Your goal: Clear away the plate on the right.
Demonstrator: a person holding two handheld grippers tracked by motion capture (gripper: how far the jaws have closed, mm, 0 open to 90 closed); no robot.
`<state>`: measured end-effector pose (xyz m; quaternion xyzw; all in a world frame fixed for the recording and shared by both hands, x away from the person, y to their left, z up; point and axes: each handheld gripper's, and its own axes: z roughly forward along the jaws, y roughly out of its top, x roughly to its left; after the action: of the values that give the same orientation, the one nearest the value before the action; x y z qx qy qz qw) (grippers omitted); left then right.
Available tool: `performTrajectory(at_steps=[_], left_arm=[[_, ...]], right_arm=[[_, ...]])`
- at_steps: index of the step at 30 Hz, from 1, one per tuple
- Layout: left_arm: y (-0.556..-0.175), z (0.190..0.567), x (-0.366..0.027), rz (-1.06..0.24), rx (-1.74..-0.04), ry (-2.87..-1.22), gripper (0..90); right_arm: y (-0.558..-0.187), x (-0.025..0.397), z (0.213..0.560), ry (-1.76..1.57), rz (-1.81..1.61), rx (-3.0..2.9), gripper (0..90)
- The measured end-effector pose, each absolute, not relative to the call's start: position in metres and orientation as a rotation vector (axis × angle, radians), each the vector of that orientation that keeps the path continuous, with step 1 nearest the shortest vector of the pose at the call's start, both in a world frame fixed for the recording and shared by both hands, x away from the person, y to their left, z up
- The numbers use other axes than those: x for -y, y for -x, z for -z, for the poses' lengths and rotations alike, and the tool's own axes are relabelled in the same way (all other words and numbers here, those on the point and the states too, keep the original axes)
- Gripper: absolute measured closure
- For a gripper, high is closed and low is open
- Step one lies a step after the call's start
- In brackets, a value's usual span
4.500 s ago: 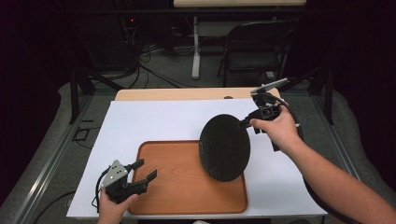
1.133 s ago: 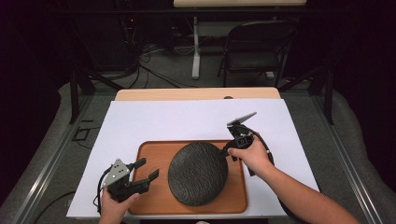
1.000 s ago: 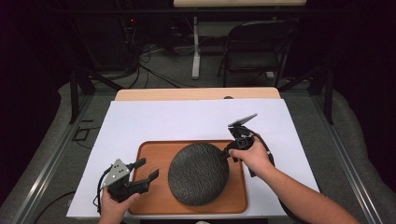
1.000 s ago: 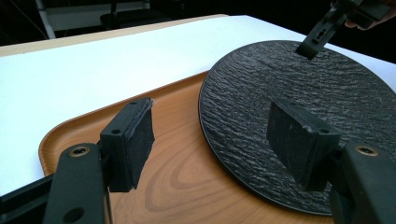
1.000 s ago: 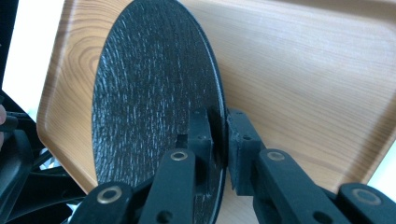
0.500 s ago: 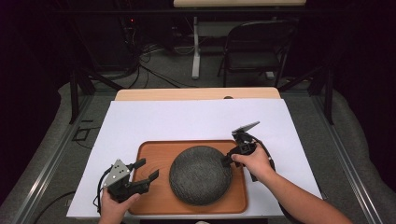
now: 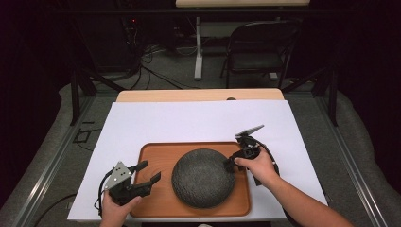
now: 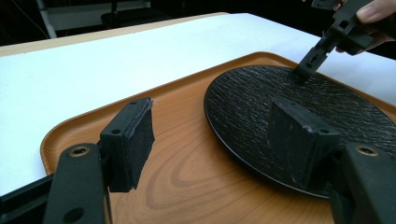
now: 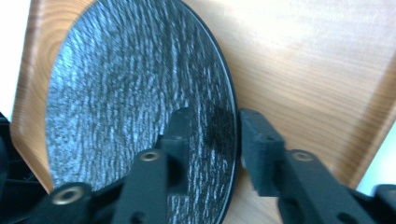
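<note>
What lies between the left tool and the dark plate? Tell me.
Bare wooden tray, nothing else: the high view shows open tray floor between the left tool and the plate.

Gripper agape over wooden tray, beside dark plate.

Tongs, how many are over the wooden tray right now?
2. The left tongs hover open above the wooden tray near its left end; the right tongs straddle the right rim of the dark round plate lying in the tray.

plate: black, ridged slate texture | tray: orange-brown woodgrain | table cover: white
</note>
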<state>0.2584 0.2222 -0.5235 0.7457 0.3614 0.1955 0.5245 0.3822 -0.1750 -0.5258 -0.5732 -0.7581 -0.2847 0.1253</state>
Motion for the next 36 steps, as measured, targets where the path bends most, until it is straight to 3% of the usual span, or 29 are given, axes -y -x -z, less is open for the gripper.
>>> performTrajectory(at_steps=[9, 20, 36], left_arm=[[-0.259, 0.524, -0.222, -0.472, -0.867, -1.784, 31.9], [-0.259, 0.524, -0.222, -0.475, -0.872, -1.785, 31.9], [-0.259, 0.524, -0.222, -0.474, -0.875, -1.787, 31.9]], right_arm=[[-0.374, 0.195, 0.518, 1.716, 0.976, 2.146, 50.3], [-0.349, 0.221, 0.504, 1.663, 1.166, 2.160, 49.4], [-0.294, 0.251, 0.513, 1.682, 1.387, 2.110, 49.5]])
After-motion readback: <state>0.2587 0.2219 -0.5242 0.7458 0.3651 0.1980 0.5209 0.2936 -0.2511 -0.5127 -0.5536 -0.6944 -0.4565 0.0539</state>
